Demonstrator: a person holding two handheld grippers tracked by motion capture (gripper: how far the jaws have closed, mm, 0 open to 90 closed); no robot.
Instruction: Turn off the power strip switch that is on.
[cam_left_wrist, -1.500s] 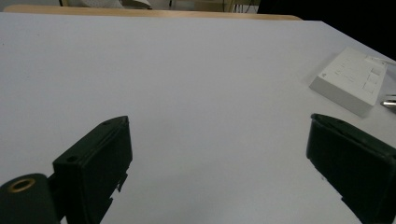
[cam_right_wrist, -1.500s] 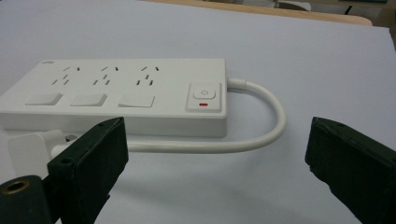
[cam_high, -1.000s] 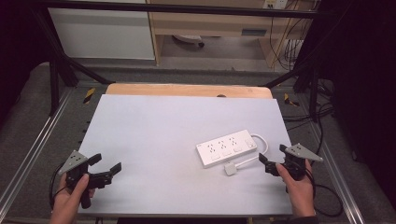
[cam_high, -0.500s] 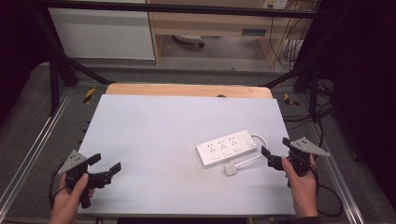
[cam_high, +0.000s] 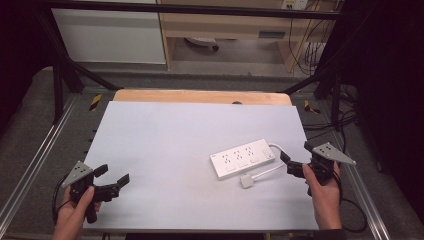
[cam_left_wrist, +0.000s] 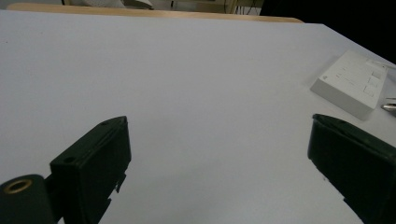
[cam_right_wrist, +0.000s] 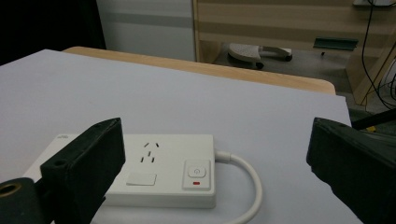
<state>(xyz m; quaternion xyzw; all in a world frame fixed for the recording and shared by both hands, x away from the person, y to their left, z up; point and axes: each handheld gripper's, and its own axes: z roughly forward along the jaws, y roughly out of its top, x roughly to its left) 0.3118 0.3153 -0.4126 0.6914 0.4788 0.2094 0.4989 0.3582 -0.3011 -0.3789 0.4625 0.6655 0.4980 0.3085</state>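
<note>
A white power strip (cam_high: 243, 158) lies flat on the pale table top (cam_high: 190, 135), right of centre. Its white cable (cam_high: 267, 170) loops round to a plug (cam_high: 246, 181) lying just in front of it. My right gripper (cam_high: 288, 163) is open and empty, held just right of the strip's switch end. In the right gripper view the strip (cam_right_wrist: 149, 175) lies low between the wide-apart jaws, its switch (cam_right_wrist: 198, 171) and cable (cam_right_wrist: 247, 186) facing me. My left gripper (cam_high: 111, 175) is open and empty near the front left edge. The strip (cam_left_wrist: 355, 84) lies far off to its right.
A wooden board edge (cam_high: 200, 96) runs along the table's far side. Metal frame rails (cam_high: 45, 145) flank the table. Beyond it stand a white cabinet (cam_high: 110, 35) and a wooden shelf unit (cam_high: 235, 25), with cables (cam_high: 310, 50) hanging at the right.
My right gripper has shifted slightly to the right and farther up the table beside the strip. The left gripper has barely moved.
</note>
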